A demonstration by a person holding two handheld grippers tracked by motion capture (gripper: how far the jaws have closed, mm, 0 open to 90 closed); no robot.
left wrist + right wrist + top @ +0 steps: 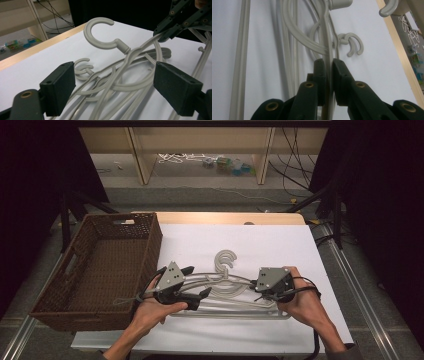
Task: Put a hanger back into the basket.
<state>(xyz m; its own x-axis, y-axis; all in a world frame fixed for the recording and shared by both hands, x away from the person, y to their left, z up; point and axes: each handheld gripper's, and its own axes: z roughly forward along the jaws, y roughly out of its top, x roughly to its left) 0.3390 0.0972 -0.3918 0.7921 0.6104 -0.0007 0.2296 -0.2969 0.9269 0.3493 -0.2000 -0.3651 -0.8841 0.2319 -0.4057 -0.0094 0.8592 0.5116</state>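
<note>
High view: a pile of grey hangers [227,290] lies on the white surface [280,245], just right of a brown wicker basket [100,270]. Left hand-held gripper [194,282] sits at the pile's left end, jaws spread wide; left gripper view shows the two black pads well apart with hanger arms passing between them, none pinched. Right hand-held gripper [256,290] is at the pile's right side. Right gripper view: its jaws are closed narrow on the thin arm of one hanger [327,37], pads pressing both sides. That hanger's hook [98,32] stands raised above the rest, tilted up off the surface. Other hooks [352,43] lie flat beyond.
</note>
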